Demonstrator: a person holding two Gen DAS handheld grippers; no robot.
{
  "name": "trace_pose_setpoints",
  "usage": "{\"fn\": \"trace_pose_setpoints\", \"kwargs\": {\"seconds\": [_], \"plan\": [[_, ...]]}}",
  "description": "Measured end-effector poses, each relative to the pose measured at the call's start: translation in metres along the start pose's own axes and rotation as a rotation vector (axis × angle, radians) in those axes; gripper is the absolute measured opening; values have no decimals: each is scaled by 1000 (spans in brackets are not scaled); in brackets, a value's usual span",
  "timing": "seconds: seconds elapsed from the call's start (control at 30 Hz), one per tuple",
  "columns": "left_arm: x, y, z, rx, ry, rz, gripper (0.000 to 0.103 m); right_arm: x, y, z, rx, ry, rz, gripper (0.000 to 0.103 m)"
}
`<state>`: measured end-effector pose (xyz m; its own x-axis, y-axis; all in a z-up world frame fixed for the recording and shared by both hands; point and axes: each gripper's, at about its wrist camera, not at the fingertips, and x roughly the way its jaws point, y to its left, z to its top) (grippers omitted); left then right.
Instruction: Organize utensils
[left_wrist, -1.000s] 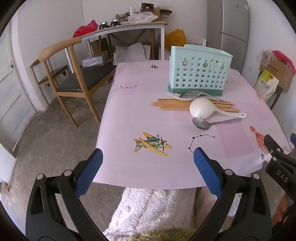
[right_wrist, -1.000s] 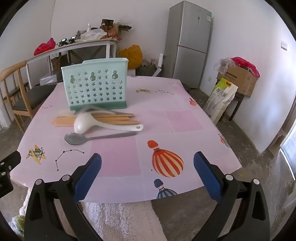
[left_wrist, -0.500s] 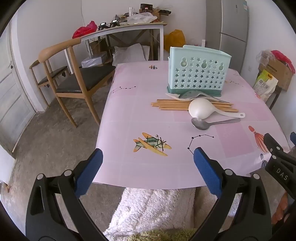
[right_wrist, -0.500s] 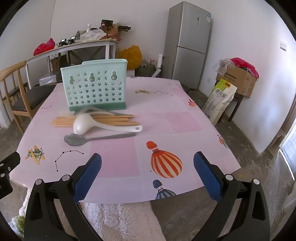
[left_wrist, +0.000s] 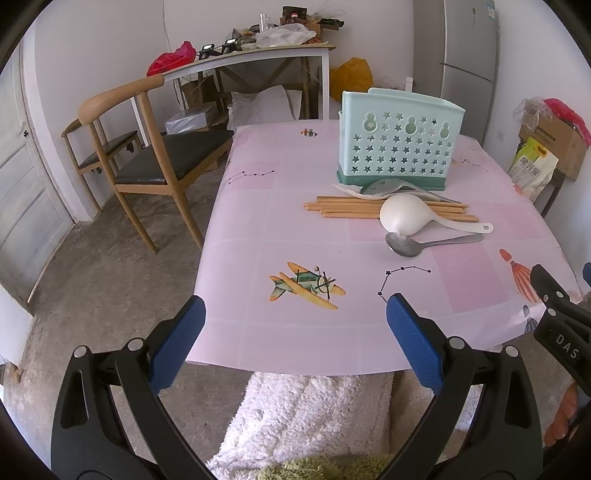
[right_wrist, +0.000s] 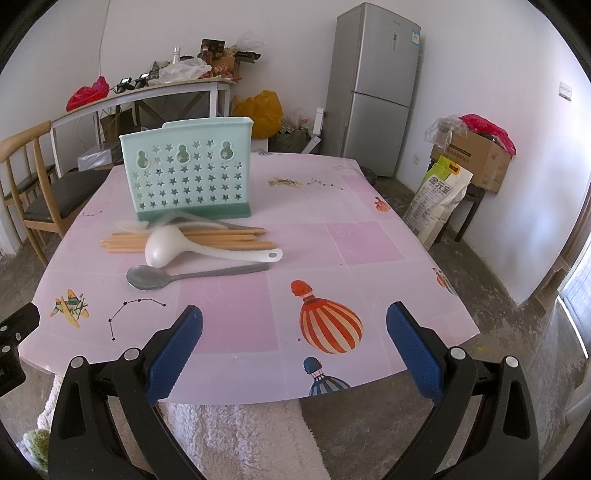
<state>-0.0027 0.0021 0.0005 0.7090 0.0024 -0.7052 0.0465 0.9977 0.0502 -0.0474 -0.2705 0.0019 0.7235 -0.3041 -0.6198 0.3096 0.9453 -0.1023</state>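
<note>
Beside the utensil holder (right_wrist: 188, 171), only the right view shows a refrigerator (right_wrist: 373, 86); both grippers' jaws released.

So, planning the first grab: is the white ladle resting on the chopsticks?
Touching: the right wrist view shows the white ladle lying across the chopsticks.

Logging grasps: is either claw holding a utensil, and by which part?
Nothing is held: left claw and right claw are open, short of the metal spoon.
</note>
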Motion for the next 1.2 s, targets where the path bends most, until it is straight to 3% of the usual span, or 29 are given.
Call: {"fn": "trace_pose_setpoints", "kwargs": {"seconds": [1.2], "plan": [[3,9,-3,-8,11,16,95,-4,-4,0,-1,-3,4,97]]}}
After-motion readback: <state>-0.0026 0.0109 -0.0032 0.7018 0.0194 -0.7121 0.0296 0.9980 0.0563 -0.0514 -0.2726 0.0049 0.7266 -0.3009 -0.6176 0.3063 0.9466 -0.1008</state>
